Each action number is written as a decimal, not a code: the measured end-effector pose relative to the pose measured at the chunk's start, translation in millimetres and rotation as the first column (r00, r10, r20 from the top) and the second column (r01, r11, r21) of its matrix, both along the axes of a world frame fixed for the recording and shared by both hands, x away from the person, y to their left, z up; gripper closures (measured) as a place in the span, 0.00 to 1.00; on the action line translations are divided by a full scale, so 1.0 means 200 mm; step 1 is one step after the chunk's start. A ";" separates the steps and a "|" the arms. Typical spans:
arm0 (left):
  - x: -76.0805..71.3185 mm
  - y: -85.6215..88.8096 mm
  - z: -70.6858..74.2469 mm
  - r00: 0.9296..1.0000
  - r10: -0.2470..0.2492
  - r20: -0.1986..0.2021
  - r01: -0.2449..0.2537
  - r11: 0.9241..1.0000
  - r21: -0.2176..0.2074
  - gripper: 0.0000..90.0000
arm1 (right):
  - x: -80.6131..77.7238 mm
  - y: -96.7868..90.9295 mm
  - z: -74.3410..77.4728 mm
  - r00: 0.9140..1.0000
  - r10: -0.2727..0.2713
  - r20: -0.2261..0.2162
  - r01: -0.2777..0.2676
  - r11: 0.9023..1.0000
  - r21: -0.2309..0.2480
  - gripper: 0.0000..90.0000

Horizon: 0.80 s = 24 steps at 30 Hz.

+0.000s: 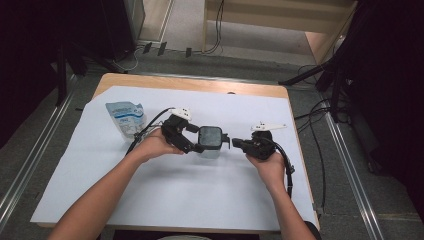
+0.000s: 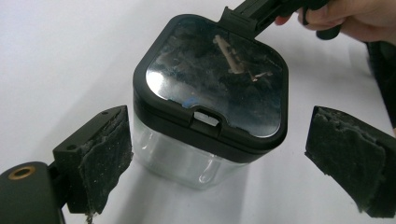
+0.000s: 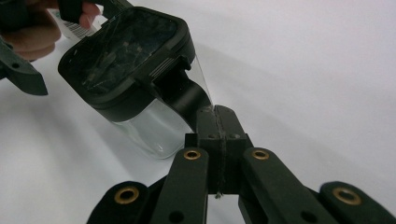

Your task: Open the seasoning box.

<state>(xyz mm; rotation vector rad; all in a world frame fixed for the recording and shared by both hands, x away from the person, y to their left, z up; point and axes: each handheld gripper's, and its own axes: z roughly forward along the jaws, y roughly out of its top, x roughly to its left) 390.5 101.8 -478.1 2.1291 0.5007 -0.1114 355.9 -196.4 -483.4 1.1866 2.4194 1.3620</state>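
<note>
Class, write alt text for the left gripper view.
A clear container with a closed black lid stands on a white sheet between the left gripper's open padded jaws. The right gripper meets the lid's far edge.

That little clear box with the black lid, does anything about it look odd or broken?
The box sits tilted, one edge lifted off the white sheet, because the right tongs pinch the handle on its side. The lid looks scratched and smudged. Nothing spilled.

- clear plastic container [image 2: 187,158] with a black flip lid [image 2: 215,84], lid's closed, sitting upright
- it's between the left claw's [image 2: 219,158] open pads, right claw [image 3: 217,126] pinching its handle [image 3: 184,95]
</note>
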 end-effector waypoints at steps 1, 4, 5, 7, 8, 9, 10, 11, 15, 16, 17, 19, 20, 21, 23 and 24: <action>0.00 0.00 -0.01 1.000 -0.006 0.000 0.006 1.000 -0.001 0.08 | 0.00 0.00 0.00 1.000 0.000 0.000 0.000 1.000 0.000 1.00; 0.00 -0.02 -0.03 1.000 -0.012 0.020 0.012 1.000 0.027 0.08 | 0.00 0.02 -0.01 1.000 0.002 -0.008 -0.002 1.000 -0.006 1.00; 0.00 -0.03 -0.04 0.999 -0.019 0.036 0.017 0.999 0.032 0.08 | 0.00 0.03 -0.02 1.000 -0.001 -0.009 0.001 1.000 -0.006 1.00; 0.00 -0.03 -0.04 0.999 -0.020 0.045 0.018 0.999 0.028 0.08 | 0.00 0.03 -0.02 1.000 -0.003 -0.005 0.003 1.000 -0.009 1.00; 0.00 -0.03 -0.05 0.999 -0.019 0.049 0.018 0.999 0.027 0.09 | 0.01 0.03 -0.02 1.000 -0.002 -0.007 0.002 1.000 -0.008 1.00; 0.00 -0.03 -0.05 0.999 -0.012 0.050 0.011 1.000 0.028 0.09 | 0.01 0.03 -0.02 1.000 -0.002 -0.010 0.001 1.000 -0.010 1.00; 0.01 -0.03 -0.06 0.998 -0.013 0.059 0.011 0.999 0.035 0.09 | 0.01 0.03 -0.03 1.000 -0.001 -0.009 0.001 1.000 -0.010 1.00; 0.01 -0.03 -0.06 0.999 -0.011 0.052 0.009 1.000 0.028 0.09 | 0.01 0.03 -0.03 1.000 -0.001 -0.010 0.000 1.000 -0.010 1.00; 0.03 -0.03 -0.08 0.999 -0.014 0.049 0.013 1.000 0.028 0.09 | 0.01 0.03 -0.03 1.000 -0.001 -0.011 0.001 1.000 -0.009 1.00; 0.03 -0.03 -0.08 0.999 -0.014 0.049 0.013 1.000 0.028 0.09 | 0.01 0.03 -0.03 1.000 -0.001 -0.011 0.001 1.000 -0.009 1.00; 0.03 -0.04 -0.09 0.999 -0.012 0.051 0.010 0.999 0.031 0.10 | 0.01 0.03 -0.03 1.000 -0.003 -0.014 0.002 1.000 -0.012 1.00; 0.03 -0.05 -0.09 0.999 -0.016 0.049 0.014 0.999 0.041 0.10 | 0.01 0.03 -0.03 1.000 -0.003 -0.012 0.003 1.000 -0.010 1.00; 0.02 -0.05 -0.09 0.998 -0.019 0.052 0.017 0.999 0.046 0.13 | 0.01 0.03 -0.03 1.000 -0.004 -0.013 0.004 1.000 -0.012 1.00; 0.02 -0.06 -0.09 0.998 -0.011 0.055 0.008 0.999 0.045 0.13 | 0.01 0.03 -0.03 1.000 -0.005 -0.014 0.004 1.000 -0.012 1.00; 0.02 -0.06 -0.08 0.998 -0.017 0.056 0.014 0.998 0.055 0.14 | 0.01 0.03 -0.03 1.000 -0.005 -0.013 0.004 1.000 -0.010 1.00; 0.02 -0.06 -0.08 0.998 -0.017 0.056 0.014 0.998 0.055 0.14 | 0.01 0.03 -0.03 1.000 -0.005 -0.013 0.004 1.000 -0.010 1.00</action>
